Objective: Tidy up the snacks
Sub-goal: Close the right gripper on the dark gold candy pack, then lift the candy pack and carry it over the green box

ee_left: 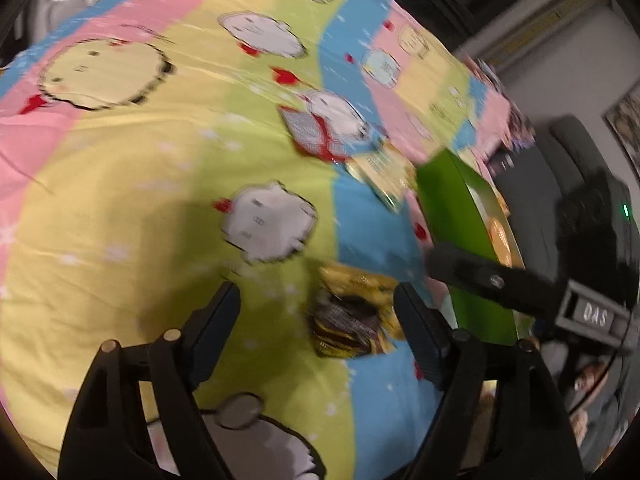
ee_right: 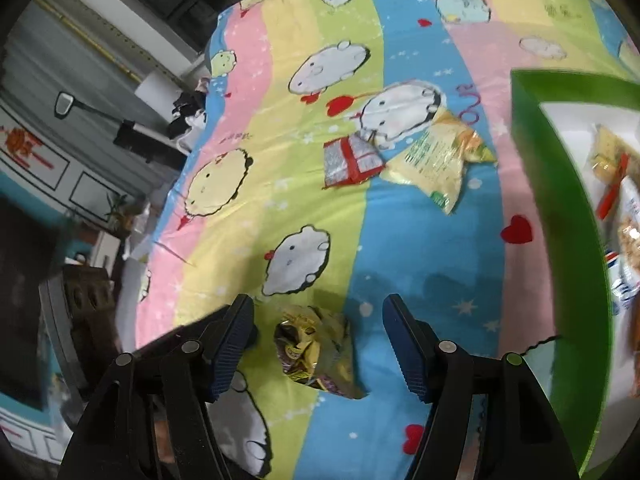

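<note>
left gripper [ee_left: 316,308] wide, empty | right gripper [ee_right: 318,320] wide, over yellow-brown snack packet [ee_right: 316,350] | green tray [ee_right: 568,220] at 3 o'clock

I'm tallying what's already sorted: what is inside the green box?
Inside the green box, the right wrist view shows several snack packets on its white floor. The frame edge cuts off the rest, so the full count is hidden.

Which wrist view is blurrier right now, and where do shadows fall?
Left wrist view: heavy motion smear across the bedsheet and green tray; gripper shadow lies left of the dark-and-yellow snack packet. Right wrist view: sharper; same packet legible, shadow beyond right finger.
</note>
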The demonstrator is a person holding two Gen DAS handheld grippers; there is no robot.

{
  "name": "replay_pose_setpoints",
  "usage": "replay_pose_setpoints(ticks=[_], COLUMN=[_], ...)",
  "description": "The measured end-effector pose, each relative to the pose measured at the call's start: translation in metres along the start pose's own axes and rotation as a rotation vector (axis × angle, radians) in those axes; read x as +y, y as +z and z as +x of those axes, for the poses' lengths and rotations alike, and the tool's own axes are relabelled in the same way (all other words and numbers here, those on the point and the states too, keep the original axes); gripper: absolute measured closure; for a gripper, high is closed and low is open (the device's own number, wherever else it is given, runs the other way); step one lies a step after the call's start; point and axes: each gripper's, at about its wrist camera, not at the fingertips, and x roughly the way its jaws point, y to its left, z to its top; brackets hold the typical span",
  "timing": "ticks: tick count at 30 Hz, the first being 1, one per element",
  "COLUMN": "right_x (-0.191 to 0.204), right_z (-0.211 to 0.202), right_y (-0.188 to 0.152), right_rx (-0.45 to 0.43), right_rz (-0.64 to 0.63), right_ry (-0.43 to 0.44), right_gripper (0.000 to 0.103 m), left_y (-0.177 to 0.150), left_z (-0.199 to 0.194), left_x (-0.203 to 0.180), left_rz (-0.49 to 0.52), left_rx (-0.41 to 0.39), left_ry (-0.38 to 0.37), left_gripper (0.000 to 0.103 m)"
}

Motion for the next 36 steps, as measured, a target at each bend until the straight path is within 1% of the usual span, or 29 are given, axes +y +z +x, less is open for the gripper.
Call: replay_pose_setpoints(ticks=[4,6,7,9,12,13,15,17,19,21,24,25,27,30,32,36], right_x=[0.000,0.001,0.001,-0.001,-0.003,-0.004,-0.004,0.000,0.003,0.007,0.014,0.016,0.017,0.012,0.007,-0.016], right_z=[0.020,0.027,0.030,0.037,0.052,0.055,0.057,0.054,0.048,0.039,0.020,0.009,-0.008,-0.039,-0.055,-0.089], right_y=[-0.004,-0.005,-0.007,-0.008,-0.011,-0.012,-0.012,-0.012,-0.011,-0.010,-0.006,-0.004,-0.001,0.003,0.005,0.011], right_rx=[0.089,0.109,0.116,0.137,0.191,0.200,0.190,0.172,0.142,0.108,0.036,-0.002,-0.055,-0.149,-0.196,-0.293], right_rz=[0.019,0.012,0.010,0.013,0.022,0.022,0.016,0.004,0.004,-0.011,-0.045,-0.058,-0.069,-0.077,-0.076,-0.040], right_ry=[0.038,0.030,0.020,0.012,0.029,0.029,0.017,0.008,0.011,0.005,-0.010,-0.019,-0.024,-0.047,-0.065,-0.090], right_gripper=[0.034,0.034,0.035,0.041,0.047,0.048,0.050,0.052,0.053,0.053,0.053,0.053,0.053,0.053,0.053,0.053], left_y=[-0.009,-0.012,-0.013,-0.016,-0.019,-0.020,-0.020,-0.019,-0.016,-0.013,-0.009,-0.008,-0.004,0.003,0.007,0.015], left_z=[0.015,0.019,0.021,0.026,0.034,0.036,0.035,0.031,0.025,0.019,0.007,0.005,-0.001,-0.002,-0.001,0.008], left_x=[-0.012,-0.016,-0.018,-0.022,-0.025,-0.025,-0.026,-0.025,-0.025,-0.030,-0.051,-0.057,-0.077,-0.104,-0.122,-0.154], left_rz=[0.035,0.049,0.060,0.078,0.072,0.072,0.081,0.066,0.047,0.055,0.104,0.121,0.175,0.248,0.293,0.369], left_rx=[0.071,0.087,0.091,0.098,0.112,0.110,0.093,0.078,0.052,0.022,-0.046,-0.065,-0.108,-0.145,-0.160,-0.183], left_ry=[-0.019,-0.009,-0.003,0.010,-0.014,-0.008,-0.007,-0.023,-0.049,-0.062,-0.068,-0.069,-0.075,-0.087,-0.100,-0.136], left_gripper=[0.033,0.037,0.038,0.043,0.049,0.050,0.054,0.057,0.058,0.059,0.060,0.060,0.060,0.060,0.060,0.061])
